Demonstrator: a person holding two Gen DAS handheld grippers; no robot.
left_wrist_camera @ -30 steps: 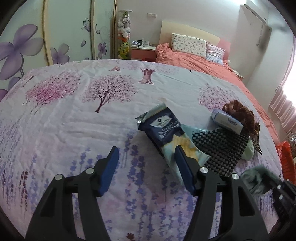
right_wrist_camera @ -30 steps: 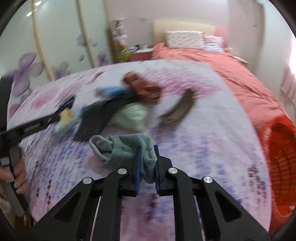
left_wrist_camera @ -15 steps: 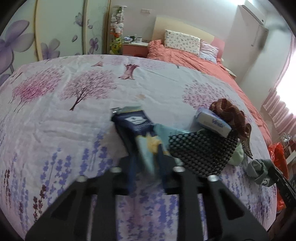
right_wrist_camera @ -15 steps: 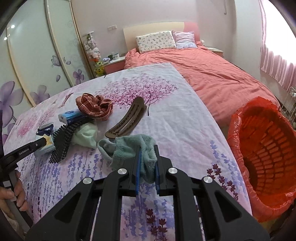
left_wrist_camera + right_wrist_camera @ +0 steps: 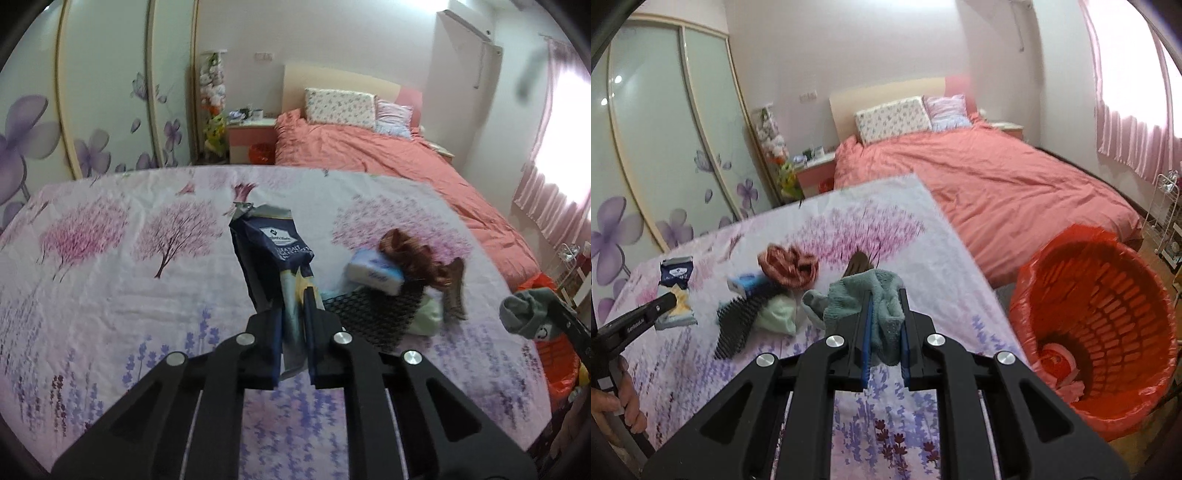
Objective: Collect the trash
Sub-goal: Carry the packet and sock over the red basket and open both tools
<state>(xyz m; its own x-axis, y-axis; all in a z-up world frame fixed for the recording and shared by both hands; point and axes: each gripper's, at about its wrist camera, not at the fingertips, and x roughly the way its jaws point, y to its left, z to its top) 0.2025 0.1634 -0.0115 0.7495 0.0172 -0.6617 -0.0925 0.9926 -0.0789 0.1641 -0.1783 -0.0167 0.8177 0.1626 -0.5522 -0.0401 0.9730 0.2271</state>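
A dark blue snack bag [image 5: 273, 240] hangs lifted off the floral tablecloth [image 5: 110, 295], with my left gripper [image 5: 293, 306] shut on its lower end. The right wrist view shows the same bag [image 5: 676, 273] held by that left gripper [image 5: 670, 301] at the far left. A grey-green sock [image 5: 849, 299] is pinched in my shut right gripper [image 5: 885, 295] above the table's right edge. To the right and lower stands a red bin [image 5: 1071, 236] lined with a red bag, with some trash at its bottom.
On the cloth lie a black mesh mat [image 5: 373, 317], a tissue pack [image 5: 375, 271], a red-brown checked cloth [image 5: 410, 251], a brown hair clip [image 5: 456, 291] and a pale green cloth [image 5: 428, 317]. A salmon bed [image 5: 997, 177] stands behind the table.
My left gripper closed on the snack bag and raised it off the cloth. My right gripper carried the sock up and rightward, bringing the red bin closer into view.
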